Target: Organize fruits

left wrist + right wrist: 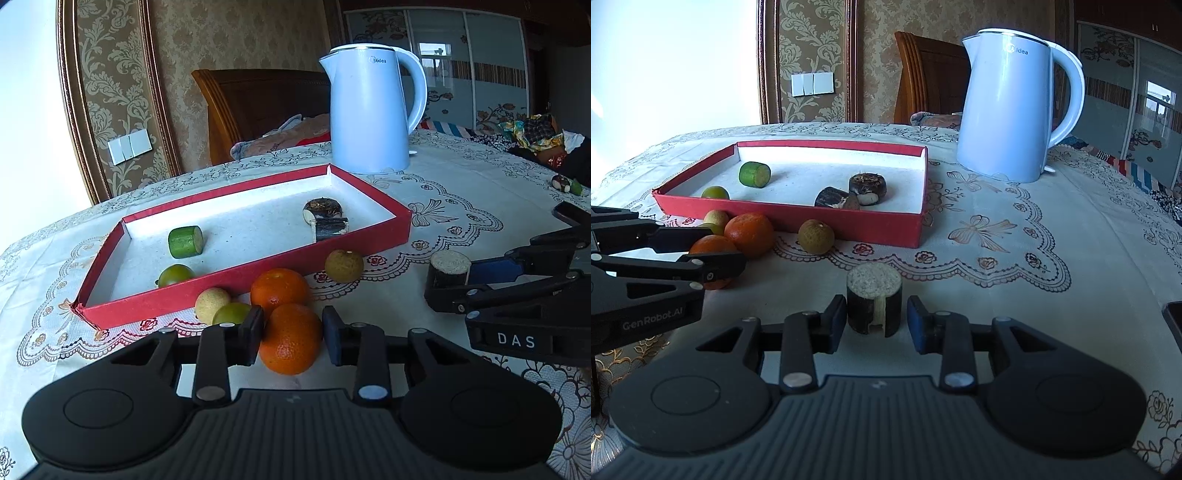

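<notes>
My left gripper (pixel 293 328) is shut on an orange (pixel 291 338) that rests on the tablecloth just in front of the red tray (pixel 240 280). A second orange (pixel 279 291), a pale yellow fruit (pixel 212 304), a green lime (pixel 231 314) and a brownish longan (pixel 344 266) lie beside it, outside the tray. My right gripper (pixel 875 314) is shut on a dark sugarcane piece (pixel 874 306) with a pale cut top, standing upright. Inside the tray (pixel 812 218) lie a green cylinder piece (pixel 754 174), a green citrus (pixel 715 192) and two dark water chestnuts (pixel 868 186).
A white electric kettle (pixel 1008 110) stands behind the tray's right corner. Two small fruit pieces (pixel 565 184) lie near the table's far right edge. The left gripper (pixel 716 251) sits close to the right one's left side. Bare lace tablecloth (pixel 1015 258) lies to the right.
</notes>
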A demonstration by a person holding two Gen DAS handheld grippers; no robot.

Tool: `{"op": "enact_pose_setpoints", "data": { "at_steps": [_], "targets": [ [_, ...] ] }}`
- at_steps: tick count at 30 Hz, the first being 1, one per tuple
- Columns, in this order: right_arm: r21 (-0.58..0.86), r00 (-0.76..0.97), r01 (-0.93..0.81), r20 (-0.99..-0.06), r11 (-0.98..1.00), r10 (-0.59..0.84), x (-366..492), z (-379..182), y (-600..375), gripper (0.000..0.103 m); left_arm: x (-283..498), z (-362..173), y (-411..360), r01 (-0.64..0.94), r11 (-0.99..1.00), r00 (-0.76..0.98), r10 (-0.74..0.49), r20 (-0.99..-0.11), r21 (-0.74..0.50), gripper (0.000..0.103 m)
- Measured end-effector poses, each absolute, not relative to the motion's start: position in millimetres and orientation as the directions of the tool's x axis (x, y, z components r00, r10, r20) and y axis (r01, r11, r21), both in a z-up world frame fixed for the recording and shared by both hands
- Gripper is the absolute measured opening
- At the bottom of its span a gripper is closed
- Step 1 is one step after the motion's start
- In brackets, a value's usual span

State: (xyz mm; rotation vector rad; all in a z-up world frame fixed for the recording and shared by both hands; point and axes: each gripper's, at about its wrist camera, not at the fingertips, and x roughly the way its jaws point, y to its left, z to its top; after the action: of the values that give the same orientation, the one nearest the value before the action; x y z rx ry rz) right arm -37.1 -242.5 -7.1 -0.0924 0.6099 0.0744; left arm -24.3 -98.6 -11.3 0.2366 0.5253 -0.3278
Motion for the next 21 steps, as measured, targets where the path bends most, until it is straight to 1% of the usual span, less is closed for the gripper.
{"op": "enact_pose_setpoints", "data": {
  "at_steps": [3, 8, 11, 15, 21],
  "targets": [
    [-0.062, 0.816, -0.099, -0.576, 0.993, 0.045, -34.9, -7.0, -243.3, 0.031, -24.4, -9.5, -93.9, 0.382, 0.919, 0.803, -0.279, -0.527, 0.095, 0.033],
    [-0.056, 0.821, -0.097, -0.569, 0.994, 0.048, -35.5, -7.0, -244.6, 0.031, -33.9, -7.6, -97.8, 0.42, 0.901, 0.809, -0.317, -0.494, 0.108, 0.033],
    [-0.058, 0.828, -0.092, -0.559, 0.994, 0.044, -37.5, -6.3, -244.7, 0.031, -32.0, -9.9, -101.1, 0.411, 0.903, 0.81, -0.299, -0.505, 0.125, 0.033],
    [-0.038, 0.833, -0.084, -0.551, 0.996, 0.049, -38.7, -4.9, -248.3, 0.031, -30.4, -8.3, -96.7, 0.402, 0.91, 0.811, -0.302, -0.501, 0.103, 0.033],
    [-0.074, 0.84, -0.088, -0.542, 0.993, 0.034, -40.2, -4.6, -243.0, 0.031, -31.8, -9.6, -98.2, 0.411, 0.905, 0.805, -0.306, -0.508, 0.107, 0.033]
  ]
}}
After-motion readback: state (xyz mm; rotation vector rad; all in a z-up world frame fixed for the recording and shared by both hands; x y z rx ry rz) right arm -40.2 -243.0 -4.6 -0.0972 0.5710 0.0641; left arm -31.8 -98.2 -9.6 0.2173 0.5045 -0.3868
